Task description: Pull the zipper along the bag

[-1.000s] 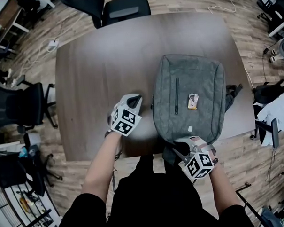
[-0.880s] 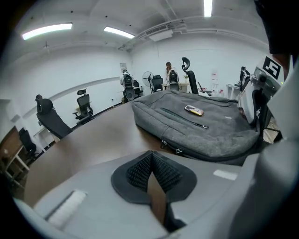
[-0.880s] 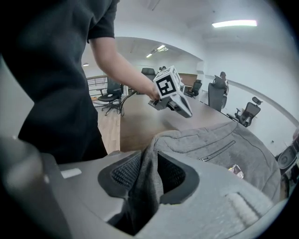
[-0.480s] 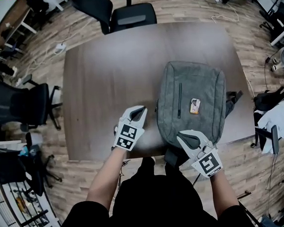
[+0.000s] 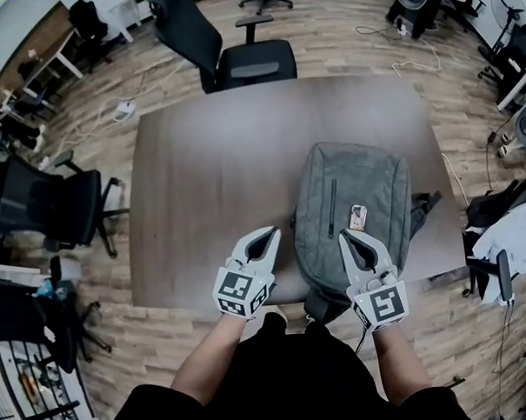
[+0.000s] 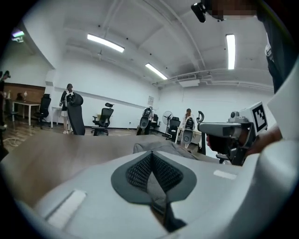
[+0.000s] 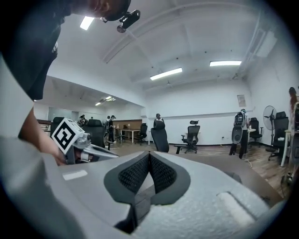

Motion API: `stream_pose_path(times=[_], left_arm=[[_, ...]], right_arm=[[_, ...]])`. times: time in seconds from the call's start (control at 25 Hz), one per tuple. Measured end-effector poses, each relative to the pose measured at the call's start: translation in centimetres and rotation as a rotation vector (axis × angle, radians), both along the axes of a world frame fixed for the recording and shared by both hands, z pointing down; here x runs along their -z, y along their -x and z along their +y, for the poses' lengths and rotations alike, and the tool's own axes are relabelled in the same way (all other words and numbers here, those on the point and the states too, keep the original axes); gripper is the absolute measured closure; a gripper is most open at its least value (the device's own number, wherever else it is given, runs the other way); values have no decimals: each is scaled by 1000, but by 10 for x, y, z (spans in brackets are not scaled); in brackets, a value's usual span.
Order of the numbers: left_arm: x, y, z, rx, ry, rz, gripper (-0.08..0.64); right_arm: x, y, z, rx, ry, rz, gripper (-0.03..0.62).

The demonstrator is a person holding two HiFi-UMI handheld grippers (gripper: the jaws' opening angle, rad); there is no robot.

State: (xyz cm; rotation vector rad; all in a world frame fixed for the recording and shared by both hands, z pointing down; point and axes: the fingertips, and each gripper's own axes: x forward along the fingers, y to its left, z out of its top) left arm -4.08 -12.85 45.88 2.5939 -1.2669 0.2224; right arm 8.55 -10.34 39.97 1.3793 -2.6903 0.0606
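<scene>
A grey backpack lies flat on the brown table, with a dark vertical zipper on its front and a small orange-and-white tag beside it. My left gripper hovers shut and holds nothing, over the table's near edge just left of the bag. My right gripper is also shut with nothing in it, over the bag's near end. In the left gripper view the jaws meet, and the backpack and the right gripper lie beyond. The right gripper view shows its closed jaws and the left gripper.
An office chair stands at the table's far side and another chair at the left. Bags and a jacket sit on the wooden floor at the right. Cables trail on the floor at the back left.
The right gripper's jaws have closed from open, and it rose from the bag's near edge. Both grippers now point level along the table, side by side in front of me.
</scene>
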Motion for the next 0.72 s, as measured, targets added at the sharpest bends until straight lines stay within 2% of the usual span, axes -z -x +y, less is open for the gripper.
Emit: stream_pose_path(times=[0.28, 0.52, 0.72], left_arm=[[31, -8, 3, -11, -82, 17, 540], [54, -8, -1, 3, -142, 20, 540], [62, -10, 1, -2, -158, 19, 540]], right_arm=[[23, 6, 2, -12, -71, 61, 592], [31, 3, 5, -39, -93, 60, 592], [40, 1, 5, -61, -113, 54, 592]])
